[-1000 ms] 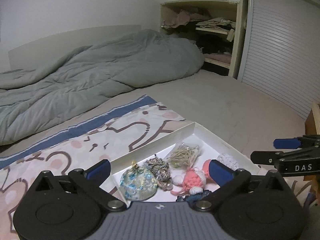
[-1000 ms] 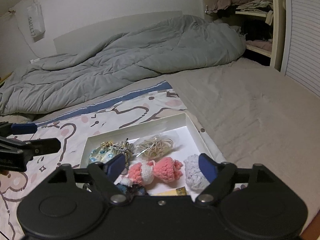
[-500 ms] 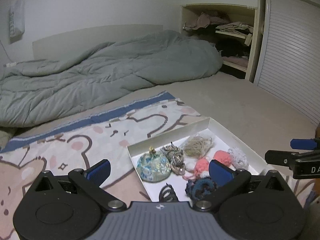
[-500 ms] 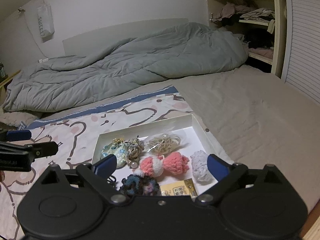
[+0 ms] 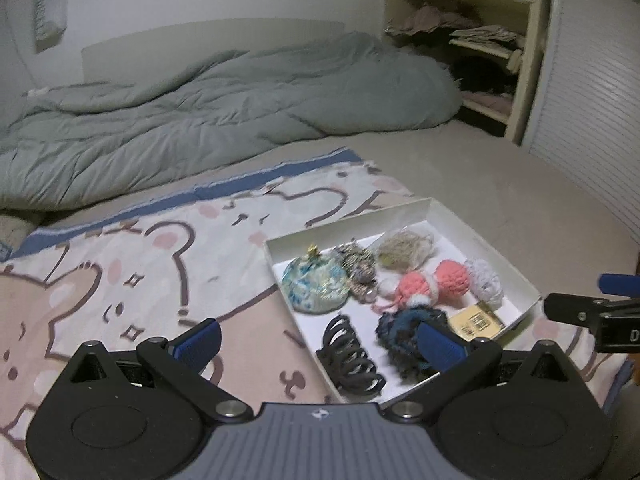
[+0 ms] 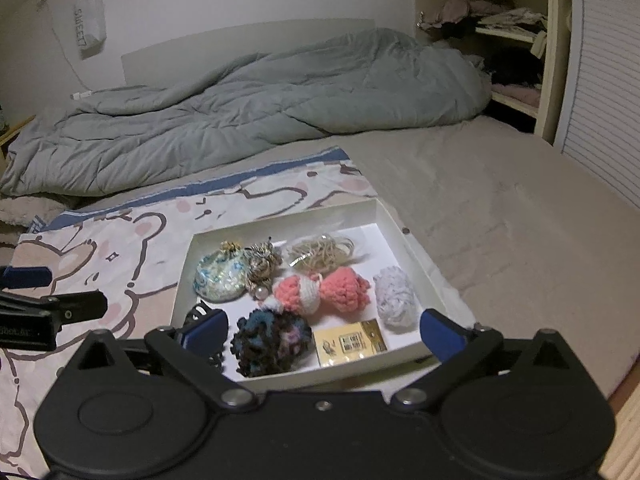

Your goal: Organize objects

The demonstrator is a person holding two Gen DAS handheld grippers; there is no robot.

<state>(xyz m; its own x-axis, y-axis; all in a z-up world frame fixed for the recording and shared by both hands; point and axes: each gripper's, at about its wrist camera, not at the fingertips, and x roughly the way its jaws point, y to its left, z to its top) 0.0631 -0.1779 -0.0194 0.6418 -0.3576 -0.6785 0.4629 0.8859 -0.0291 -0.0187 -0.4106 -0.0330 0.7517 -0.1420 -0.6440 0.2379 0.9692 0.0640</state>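
Observation:
A shallow white box (image 5: 434, 206) (image 6: 376, 210) lies on a bear-print cloth on the bed. It holds a round blue-green pouch (image 5: 314, 286) (image 6: 219, 274), a pink crochet piece (image 5: 434, 282) (image 6: 324, 290), a white scrunchie (image 6: 394, 296), a dark blue scrunchie (image 5: 400, 332) (image 6: 272, 340), a black claw clip (image 5: 350, 354), a tan bundle of bands (image 6: 322, 254) and a small yellow card (image 6: 350, 342). My left gripper (image 5: 320, 340) is open and empty above the box's near left edge. My right gripper (image 6: 324, 332) is open and empty above the box's near edge.
The bear-print cloth (image 5: 132, 256) covers the near left of the bed. A grey duvet (image 6: 256, 108) is heaped at the back. An open shelf with clothes (image 6: 508, 32) and a slatted door (image 5: 592, 92) stand at the right. The bed's edge (image 6: 624, 384) is at the near right.
Both grippers have pulled back and up from the box, so more of its near end shows, with the claw clip, dark scrunchie and card. Both stay open.

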